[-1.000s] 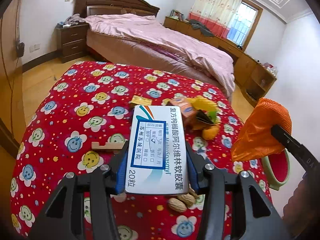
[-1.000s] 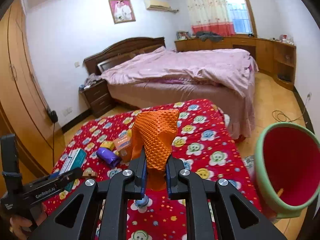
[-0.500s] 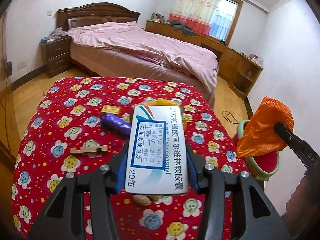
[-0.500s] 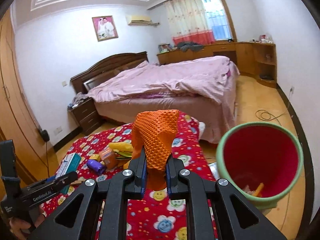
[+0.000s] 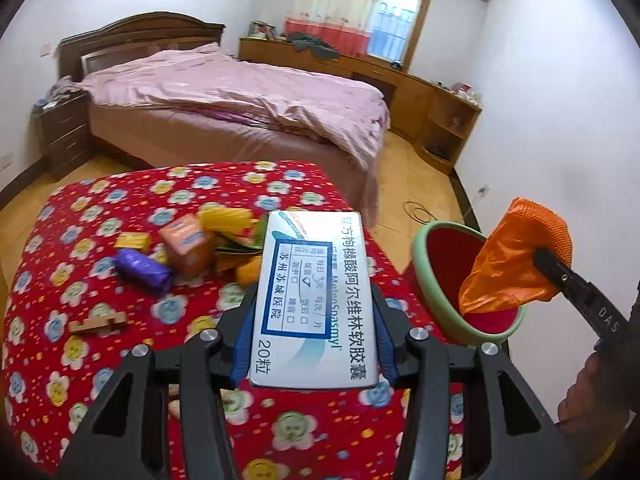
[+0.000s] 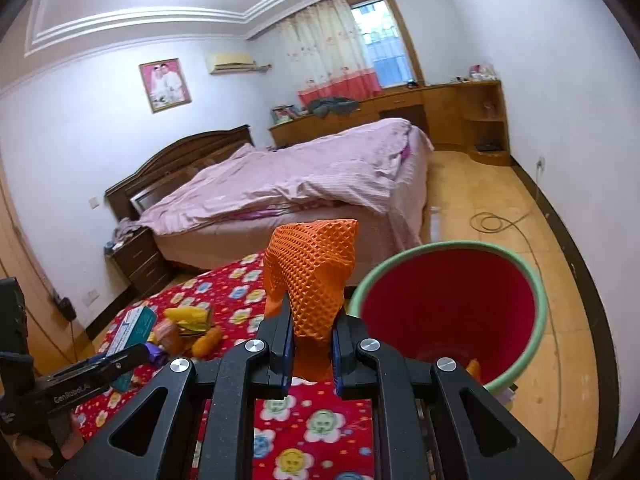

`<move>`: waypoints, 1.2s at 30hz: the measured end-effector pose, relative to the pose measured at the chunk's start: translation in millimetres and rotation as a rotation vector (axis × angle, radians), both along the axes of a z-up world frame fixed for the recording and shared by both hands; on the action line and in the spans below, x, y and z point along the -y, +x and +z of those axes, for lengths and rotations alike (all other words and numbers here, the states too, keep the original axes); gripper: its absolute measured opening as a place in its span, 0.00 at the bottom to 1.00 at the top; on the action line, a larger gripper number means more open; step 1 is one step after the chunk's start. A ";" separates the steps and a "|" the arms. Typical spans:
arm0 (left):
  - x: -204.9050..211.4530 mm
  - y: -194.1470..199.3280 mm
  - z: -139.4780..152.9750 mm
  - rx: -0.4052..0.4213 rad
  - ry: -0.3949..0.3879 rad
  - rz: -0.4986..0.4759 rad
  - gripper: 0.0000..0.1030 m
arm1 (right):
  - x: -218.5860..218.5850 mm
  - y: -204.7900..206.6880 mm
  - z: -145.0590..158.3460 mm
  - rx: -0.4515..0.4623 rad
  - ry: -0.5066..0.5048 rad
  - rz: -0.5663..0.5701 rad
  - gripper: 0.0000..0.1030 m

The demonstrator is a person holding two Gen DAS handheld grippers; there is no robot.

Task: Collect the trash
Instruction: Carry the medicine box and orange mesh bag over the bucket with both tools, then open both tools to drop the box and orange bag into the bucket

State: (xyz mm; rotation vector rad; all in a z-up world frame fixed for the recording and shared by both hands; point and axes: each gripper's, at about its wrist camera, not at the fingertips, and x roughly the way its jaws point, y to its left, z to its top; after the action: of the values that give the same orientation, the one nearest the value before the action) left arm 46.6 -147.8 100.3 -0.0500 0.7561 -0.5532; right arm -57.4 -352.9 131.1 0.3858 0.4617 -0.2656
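My left gripper (image 5: 314,340) is shut on a white and blue medicine box (image 5: 316,296), held flat above the red flowered tablecloth (image 5: 80,216). My right gripper (image 6: 310,354) is shut on a crumpled orange mesh wrapper (image 6: 314,276), which in the left wrist view hangs as the orange wrapper (image 5: 516,260) over the bin's rim. The red bin with a green rim (image 6: 448,304) stands on the floor beside the table, to the right of both grippers, also seen as the bin (image 5: 444,268). On the table lie a purple wrapper (image 5: 142,270), an orange carton (image 5: 186,244), a yellow wrapper (image 5: 224,216) and a wooden piece (image 5: 98,324).
A bed with a pink cover (image 5: 240,92) stands beyond the table. A nightstand (image 5: 64,132) is at the left and a wooden cabinet (image 5: 436,112) runs along the far wall. A cable (image 6: 496,222) lies on the wooden floor by the bin. A hand (image 5: 580,400) grips the right tool.
Both grippers have swung right toward the bin, each still holding its item. The bin has come closer and larger in both views, and the orange wrapper now hangs over its rim.
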 end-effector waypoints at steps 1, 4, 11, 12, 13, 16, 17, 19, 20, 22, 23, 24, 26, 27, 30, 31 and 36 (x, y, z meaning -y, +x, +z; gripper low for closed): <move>6.0 0.1 0.2 0.000 0.001 -0.010 0.49 | 1.8 -1.0 -1.3 -0.002 0.002 -0.008 0.14; 23.7 1.0 0.1 -0.005 0.013 -0.043 0.49 | 13.2 -3.8 -6.4 -0.006 0.015 -0.033 0.14; 61.0 2.8 -1.7 -0.004 0.033 -0.109 0.49 | 40.0 -10.4 -19.4 -0.021 0.051 -0.089 0.14; 67.9 3.3 -2.5 -0.006 0.036 -0.120 0.49 | 41.9 -10.9 -21.5 -0.023 0.054 -0.095 0.14; 72.7 3.3 -2.9 -0.006 0.040 -0.128 0.49 | 45.3 -11.3 -23.4 -0.026 0.058 -0.100 0.14; 90.2 4.6 -6.3 -0.007 0.046 -0.160 0.49 | 57.4 -12.6 -30.0 -0.036 0.073 -0.122 0.14; 97.1 4.9 -7.3 -0.009 0.045 -0.173 0.49 | 62.8 -13.6 -32.2 -0.038 0.077 -0.132 0.14; 107.4 6.9 -9.4 -0.012 0.042 -0.194 0.49 | 73.3 -15.2 -35.3 -0.045 0.078 -0.152 0.14; 114.1 7.4 -10.5 -0.012 0.040 -0.207 0.49 | 79.9 -15.8 -36.7 -0.050 0.077 -0.166 0.14; 128.5 9.1 -13.6 -0.011 0.041 -0.235 0.49 | 87.9 -16.3 -39.4 -0.059 0.075 -0.184 0.15; 134.6 10.1 -15.7 -0.011 0.044 -0.245 0.49 | 93.5 -17.0 -41.8 -0.066 0.076 -0.194 0.15; 143.9 11.2 -19.1 -0.012 0.054 -0.257 0.49 | 99.2 -18.0 -44.4 -0.071 0.078 -0.201 0.15; 156.6 12.2 -23.9 -0.019 0.065 -0.271 0.49 | 109.5 -18.1 -49.3 -0.083 0.085 -0.216 0.15; 163.5 13.3 -26.8 -0.025 0.067 -0.277 0.49 | 113.4 -18.1 -51.5 -0.087 0.088 -0.221 0.15; 182.9 16.9 -36.2 -0.044 0.072 -0.293 0.49 | 125.5 -17.4 -58.4 -0.103 0.102 -0.234 0.16; 188.1 18.4 -38.7 -0.048 0.076 -0.296 0.49 | 130.0 -17.7 -60.2 -0.105 0.105 -0.235 0.17; 211.3 29.1 -51.4 -0.067 0.099 -0.296 0.49 | 143.0 -16.4 -67.7 -0.123 0.093 -0.240 0.17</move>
State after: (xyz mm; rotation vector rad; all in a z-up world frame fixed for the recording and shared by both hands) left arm 75.7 -359.1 48.8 0.1374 0.8616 -0.7973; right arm -73.8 -495.9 63.4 0.5188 0.5508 -0.5039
